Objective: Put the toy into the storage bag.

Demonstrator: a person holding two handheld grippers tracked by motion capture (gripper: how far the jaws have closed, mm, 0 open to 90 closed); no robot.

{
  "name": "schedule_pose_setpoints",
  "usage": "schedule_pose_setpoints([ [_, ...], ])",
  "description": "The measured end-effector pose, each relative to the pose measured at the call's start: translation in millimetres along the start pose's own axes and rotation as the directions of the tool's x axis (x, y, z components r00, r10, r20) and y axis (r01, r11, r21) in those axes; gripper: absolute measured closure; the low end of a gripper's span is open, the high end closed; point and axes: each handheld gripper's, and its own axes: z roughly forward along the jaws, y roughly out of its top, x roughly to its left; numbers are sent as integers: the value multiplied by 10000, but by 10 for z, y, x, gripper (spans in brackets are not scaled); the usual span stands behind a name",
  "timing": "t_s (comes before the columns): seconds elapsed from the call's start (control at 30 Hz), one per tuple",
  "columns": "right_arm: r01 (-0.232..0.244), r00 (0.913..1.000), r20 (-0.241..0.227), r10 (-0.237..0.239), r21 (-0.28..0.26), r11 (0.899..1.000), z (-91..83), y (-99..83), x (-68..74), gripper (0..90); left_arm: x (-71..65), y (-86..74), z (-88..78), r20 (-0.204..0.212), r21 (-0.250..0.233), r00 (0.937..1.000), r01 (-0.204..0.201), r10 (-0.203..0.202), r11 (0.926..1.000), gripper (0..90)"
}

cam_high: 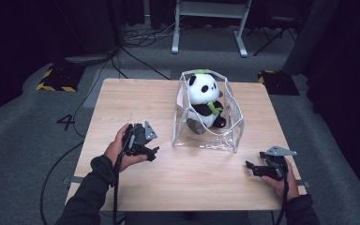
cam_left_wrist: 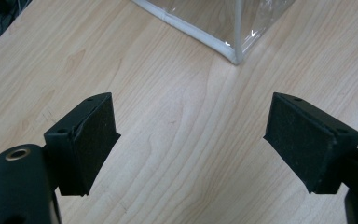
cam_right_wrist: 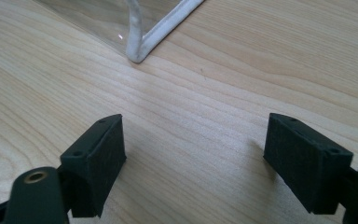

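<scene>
High view: light wood table point(cam_high: 136, 101), square, dark room around it. Clear plastic bag point(cam_high: 209, 123) with white piping stands upright near table centre, slightly toward 1 o'clock. Panda plush point(cam_high: 205, 101) sits inside the bag, upright, with a green bit at its neck and another on its head. Left gripper point(cam_high: 151, 152) sits at about 9 o'clock of the bag, near its left bottom corner but apart from it, held in the person's left hand point(cam_high: 117, 150); grey three-cornered plate on top. Right gripper point(cam_high: 251, 167) is at roughly 4 o'clock of the bag, near the table's near-right edge, held in the right hand point(cam_high: 281, 180), tips aimed toward 9 o'clock. Cables trail off the near edge. Floor behind: cables, a white frame's legs, yellow-black striped pads.

Left gripper view: jaws wide apart, nothing between them, bare wood below. Pads point(cam_left_wrist: 95, 140) are black, foam-like. A bag point(cam_left_wrist: 200, 28) corner with white piping sits at 12 o'clock, clear of the jaws.

Right gripper view: jaws also wide apart, nothing held, over bare wood grain. Pads point(cam_right_wrist: 307, 158) look the same. Another bag point(cam_right_wrist: 142, 35) corner at 11 o'clock, piping meeting at the table surface, well clear of the tips. The panda can't be made out through the plastic in either gripper view.
</scene>
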Motion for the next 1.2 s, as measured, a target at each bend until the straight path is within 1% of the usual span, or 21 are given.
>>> schedule_pose_setpoints([
  [0.03,-2,10000,-1,2,0,10000,0,0,0,203,3,-18,-2,8,137,10000,-27,27,9999,165],
  [0.1,-1,10000,-1,1,0,10000,0,0,0,203,5,-60,5,-27,222,10000,21,-20,9998,165],
  [0.13,-1,10000,-1,1,0,10000,0,0,0,202,9,-83,15,12,193,10000,17,-18,9998,165],
  [0.17,-3,10000,-1,3,0,10000,0,0,0,203,15,-104,14,49,264,10000,27,-29,9996,165],
  [0.23,-4,10000,-1,4,-1,10000,0,0,0,203,11,-154,16,0,232,10000,59,-59,9997,165],
  [0.27,-4,10000,-1,4,-1,10000,0,0,0,203,11,-154,16,0,232,10000,59,-59,9997,165],
  [0.33,-3,10000,-1,3,-2,10000,0,0,0,203,14,-197,11,-35,321,10000,53,-52,9995,165],
  [0.43,-2,10000,-1,2,-1,10000,0,0,0,203,13,-276,0,-20,322,9999,152,-152,9994,165],
  [0.5,-3,10000,-1,3,-1,10000,0,0,0,203,14,-303,-5,-48,318,9999,147,-146,9994,165],
  [0.53,-4,10000,-1,4,-2,10000,0,0,0,203,14,-328,-6,-106,291,9997,217,-214,9993,163],
  [0.67,-2,10000,0,2,-1,10000,0,0,0,202,43,-435,-12,-113,275,9991,409,-406,9988,162],
  [0.7,-4,10000,0,4,0,10000,0,0,0,203,43,-435,-12,-113,275,9991,409,-406,9988,163],
  [0.83,-4,10000,-1,4,0,10000,0,0,0,203,48,-516,-23,-63,298,9991,432,-430,9986,162],
  [0.93,-6,10000,-1,6,-1,10000,0,0,0,203,47,-587,-17,-170,310,9988,467,-462,9984,162],
  [1.0,-4,10000,-1,4,0,10000,0,0,0,203,50,-603,-19,-215,375,9987,471,-463,9982,163],
  [1.2,-9,10000,-2,9,1,10000,0,0,1,202,60,-719,-20,-266,301,9974,684,-676,9972,162],
])
